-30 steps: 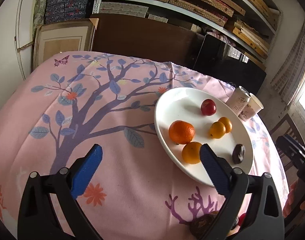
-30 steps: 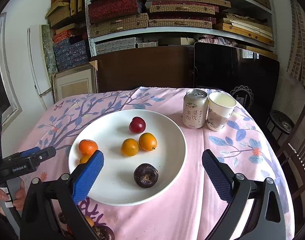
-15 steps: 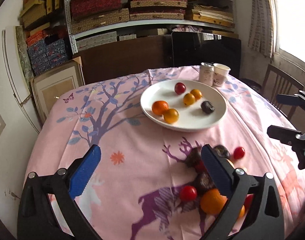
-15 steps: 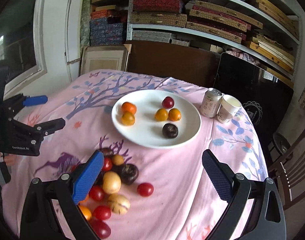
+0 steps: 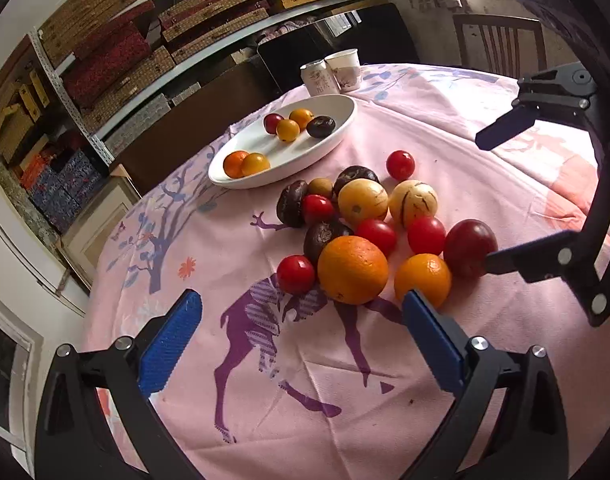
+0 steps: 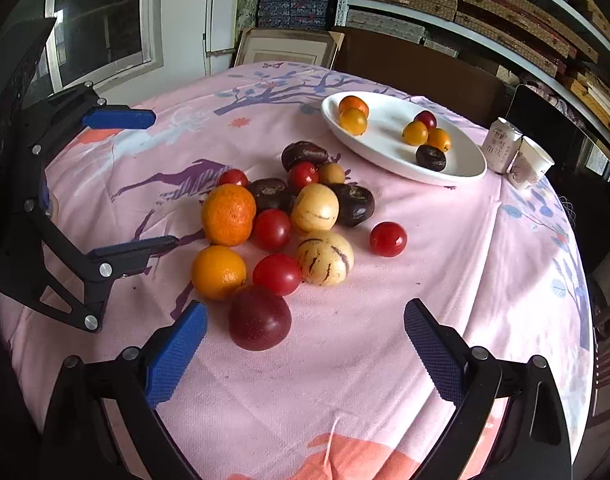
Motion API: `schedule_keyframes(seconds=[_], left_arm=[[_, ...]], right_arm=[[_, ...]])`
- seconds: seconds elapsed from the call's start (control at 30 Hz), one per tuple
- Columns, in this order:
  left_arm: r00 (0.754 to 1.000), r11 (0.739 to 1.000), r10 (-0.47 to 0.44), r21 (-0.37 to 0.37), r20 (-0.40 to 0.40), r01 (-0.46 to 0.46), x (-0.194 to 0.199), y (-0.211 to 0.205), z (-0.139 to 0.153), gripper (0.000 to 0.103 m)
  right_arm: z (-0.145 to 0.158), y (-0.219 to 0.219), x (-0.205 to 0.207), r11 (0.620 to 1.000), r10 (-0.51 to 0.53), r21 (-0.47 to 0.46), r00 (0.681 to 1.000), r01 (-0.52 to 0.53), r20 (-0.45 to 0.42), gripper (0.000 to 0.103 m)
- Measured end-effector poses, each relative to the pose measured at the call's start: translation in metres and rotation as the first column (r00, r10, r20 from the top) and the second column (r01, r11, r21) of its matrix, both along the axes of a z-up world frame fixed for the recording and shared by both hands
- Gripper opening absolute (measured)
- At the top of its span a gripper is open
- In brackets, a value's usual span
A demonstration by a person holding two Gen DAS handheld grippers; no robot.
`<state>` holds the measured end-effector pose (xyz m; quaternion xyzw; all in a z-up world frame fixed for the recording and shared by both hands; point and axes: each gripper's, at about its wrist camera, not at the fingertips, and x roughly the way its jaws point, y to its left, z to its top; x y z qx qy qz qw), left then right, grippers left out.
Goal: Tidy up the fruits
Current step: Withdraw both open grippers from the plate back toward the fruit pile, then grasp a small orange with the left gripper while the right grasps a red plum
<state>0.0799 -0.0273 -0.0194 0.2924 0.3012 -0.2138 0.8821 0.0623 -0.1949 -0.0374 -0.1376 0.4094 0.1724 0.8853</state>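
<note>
Both hand-held grippers, left point(image 5: 301, 332) and right point(image 6: 305, 340), hang open and empty over the bench. Loose fruit pile point(image 6: 289, 220) lies near the white plate point(image 6: 465, 168). Advice: straddle the outlying dark red plum point(image 6: 260, 317) first, closing gently.

my left wrist view: right gripper point(image 5: 491, 200) body cut off at right edge of frame. orange point(image 5: 352, 264) covers lower part of dark fruit point(image 5: 323, 236) behind it. print on can point(image 5: 318, 77), upper middle, too small for me to read. my right wrist view: left gripper point(image 6: 139, 180) handle lost past left edge; paper cup point(image 6: 530, 163) partly behind can at right.
</note>
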Motion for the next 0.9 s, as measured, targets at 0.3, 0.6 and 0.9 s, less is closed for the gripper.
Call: schedule_keyframes(seconds=[0.3, 0.6, 0.9], left_arm=[[0.969, 0.989, 0.037, -0.128, -0.244, -0.07, 0.023, 0.006, -0.021, 0.098], [0.928, 0.963, 0.001, -0.251, -0.373, -0.101, 0.014, 0.002, -0.026, 0.098], [0.882, 0.928, -0.04, -0.346, -0.47, -0.142, 0.008, -0.013, -0.032, 0.095]], right_arm=[[-0.01, 0.009, -0.009, 0.999, 0.018, 0.048, 1.0, -0.017, -0.016, 0.037], [0.005, -0.036, -0.005, 0.973, -0.089, 0.216, 0.996, 0.087, 0.004, 0.037], [-0.014, -0.044, 0.003, 0.972, -0.11, 0.203, 0.991, 0.122, -0.07, 0.037]])
